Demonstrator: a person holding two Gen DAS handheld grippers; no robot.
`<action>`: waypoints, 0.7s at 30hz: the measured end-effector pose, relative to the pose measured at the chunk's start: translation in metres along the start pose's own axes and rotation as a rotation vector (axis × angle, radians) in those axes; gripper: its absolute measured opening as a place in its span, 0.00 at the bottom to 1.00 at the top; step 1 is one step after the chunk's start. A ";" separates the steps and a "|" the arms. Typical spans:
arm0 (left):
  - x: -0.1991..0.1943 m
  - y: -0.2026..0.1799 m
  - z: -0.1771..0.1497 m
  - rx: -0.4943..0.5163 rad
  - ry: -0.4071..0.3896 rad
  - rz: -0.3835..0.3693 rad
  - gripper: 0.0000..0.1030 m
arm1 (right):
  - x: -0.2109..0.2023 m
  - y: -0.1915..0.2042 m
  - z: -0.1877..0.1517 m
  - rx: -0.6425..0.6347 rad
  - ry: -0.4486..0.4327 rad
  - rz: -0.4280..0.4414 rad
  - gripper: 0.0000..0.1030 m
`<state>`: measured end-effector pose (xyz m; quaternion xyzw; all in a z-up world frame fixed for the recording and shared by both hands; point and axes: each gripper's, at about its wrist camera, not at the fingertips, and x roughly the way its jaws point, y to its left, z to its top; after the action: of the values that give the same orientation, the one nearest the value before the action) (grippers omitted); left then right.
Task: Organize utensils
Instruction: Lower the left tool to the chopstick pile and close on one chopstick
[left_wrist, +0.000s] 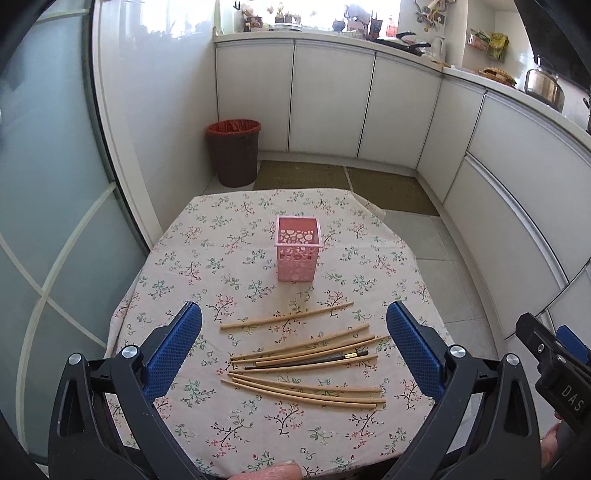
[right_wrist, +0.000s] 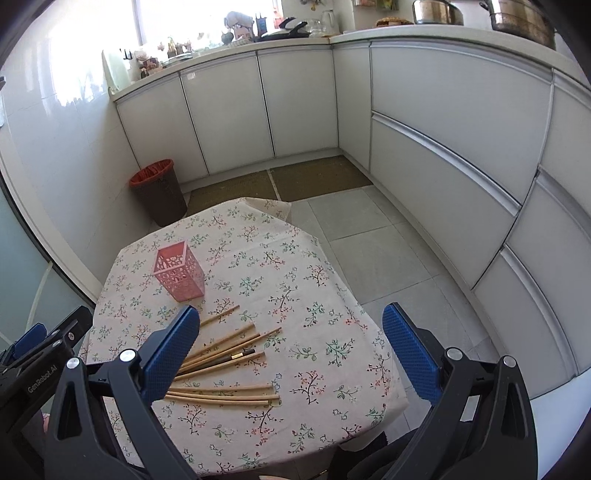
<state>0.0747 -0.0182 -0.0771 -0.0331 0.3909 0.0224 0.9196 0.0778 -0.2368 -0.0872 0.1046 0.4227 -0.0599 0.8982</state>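
Observation:
Several wooden chopsticks (left_wrist: 306, 352) lie scattered on the floral tablecloth (left_wrist: 207, 254), with one dark chopstick (left_wrist: 306, 362) among them. A pink perforated holder (left_wrist: 298, 248) stands upright and empty behind them. My left gripper (left_wrist: 293, 321) is open above the chopsticks, holding nothing. In the right wrist view the chopsticks (right_wrist: 225, 354) lie at lower left, partly behind the left finger, and the pink holder (right_wrist: 180, 271) stands beyond. My right gripper (right_wrist: 291, 325) is open and empty, above the table's right part.
A brown bin with a red liner (left_wrist: 233, 153) stands on the floor beyond the table. White cabinets (left_wrist: 332, 99) line the back and right. The right gripper's body (left_wrist: 554, 369) shows at the left view's right edge. Grey floor tiles (right_wrist: 369, 240) lie right of the table.

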 end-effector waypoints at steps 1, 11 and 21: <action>0.012 -0.003 0.002 0.013 0.022 0.003 0.93 | 0.008 -0.002 0.000 0.007 0.017 -0.003 0.94; 0.186 -0.057 0.005 0.346 0.399 -0.088 0.93 | 0.123 -0.035 -0.016 0.113 0.287 -0.024 0.94; 0.288 -0.108 -0.008 0.589 0.575 -0.197 0.92 | 0.188 -0.049 -0.039 0.189 0.493 0.022 0.94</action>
<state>0.2763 -0.1224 -0.2857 0.1892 0.6160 -0.1883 0.7411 0.1584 -0.2789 -0.2637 0.2042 0.6202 -0.0623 0.7548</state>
